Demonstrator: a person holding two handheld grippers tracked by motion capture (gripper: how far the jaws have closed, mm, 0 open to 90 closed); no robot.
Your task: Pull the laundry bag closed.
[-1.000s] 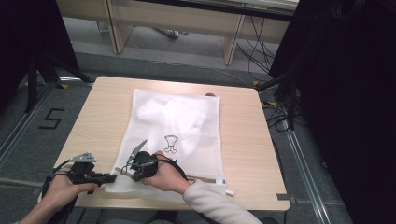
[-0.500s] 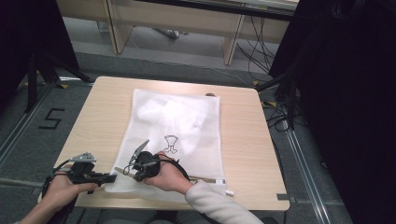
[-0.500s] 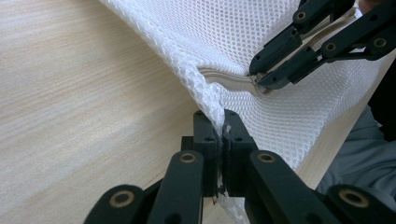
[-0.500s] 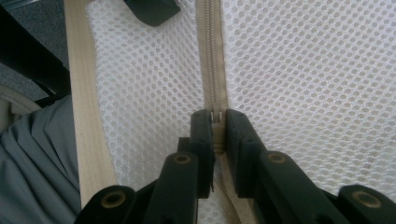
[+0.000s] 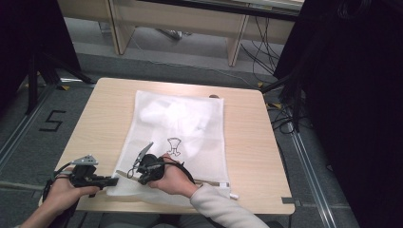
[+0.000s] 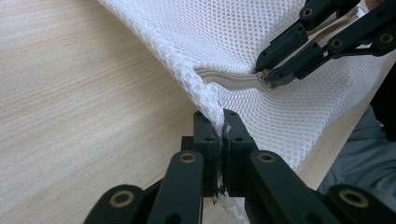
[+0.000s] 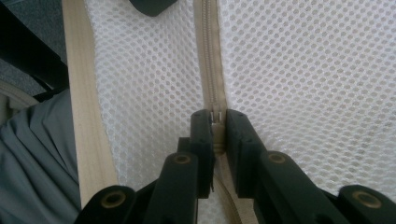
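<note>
— Where do we have the mesh bag (image 5: 178, 133)?

— Flat on the wooden table (image 5: 247, 142), its zipped edge along the near side, towards us. We see a small black drawing on the mesh near its middle.

— And our left gripper (image 6: 220, 135)?

— Clamped on the near left corner of the bag; in the left gripper view the jaws are together with the mesh pinched between them, and the corner is lifted a little off the table. In the high view the left gripper (image 5: 114, 180) sits at the table's near left edge.

— The right gripper (image 7: 217, 126)?

— Closed on the zipper pull (image 7: 215, 117), which shows as a sliver of metal between the jaws, on the beige zipper (image 7: 211, 60). From above, our right gripper (image 5: 135, 171) is just beside the left one, over the bag's near edge.
</note>
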